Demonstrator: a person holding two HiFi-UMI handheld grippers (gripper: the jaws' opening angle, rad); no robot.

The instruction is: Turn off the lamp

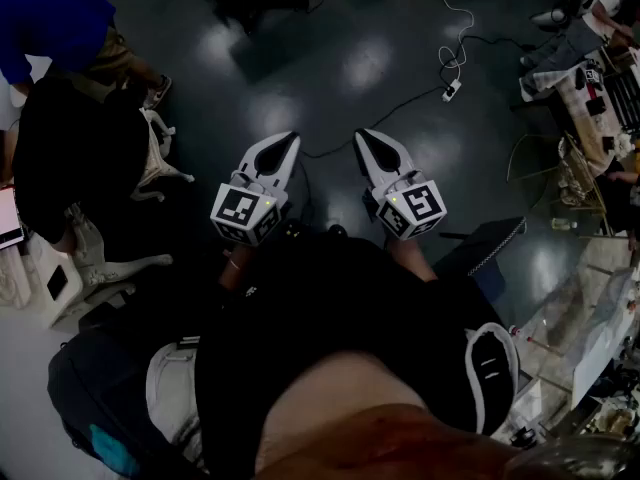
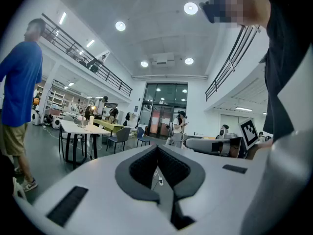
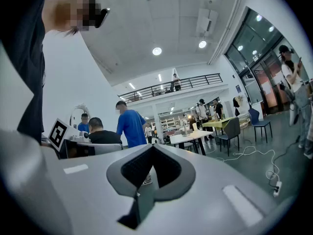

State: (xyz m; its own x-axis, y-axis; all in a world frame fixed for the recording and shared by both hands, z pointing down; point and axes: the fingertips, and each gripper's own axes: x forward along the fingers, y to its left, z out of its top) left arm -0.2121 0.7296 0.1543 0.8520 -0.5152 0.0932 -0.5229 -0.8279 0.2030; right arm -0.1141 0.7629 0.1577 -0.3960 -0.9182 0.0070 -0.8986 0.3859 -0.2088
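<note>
Both grippers are held side by side in front of the person's body, level, over a dark floor. My left gripper (image 1: 289,141) is shut with nothing between its jaws, and my right gripper (image 1: 363,136) is shut and empty too. In the left gripper view the closed tips (image 2: 157,147) point down a large hall. Far off at the left, a small lit lamp (image 2: 91,110) stands on a white table (image 2: 73,127). In the right gripper view the shut tips (image 3: 152,146) point toward the same glowing lamp (image 3: 189,117) on its table (image 3: 188,137), well out of reach.
A person in a blue shirt (image 1: 45,18) stands at the left beside a seated person in black (image 1: 70,153) and a white chair (image 1: 165,163). Cables and a power strip (image 1: 451,90) lie on the floor ahead. Cluttered tables (image 1: 590,298) line the right side.
</note>
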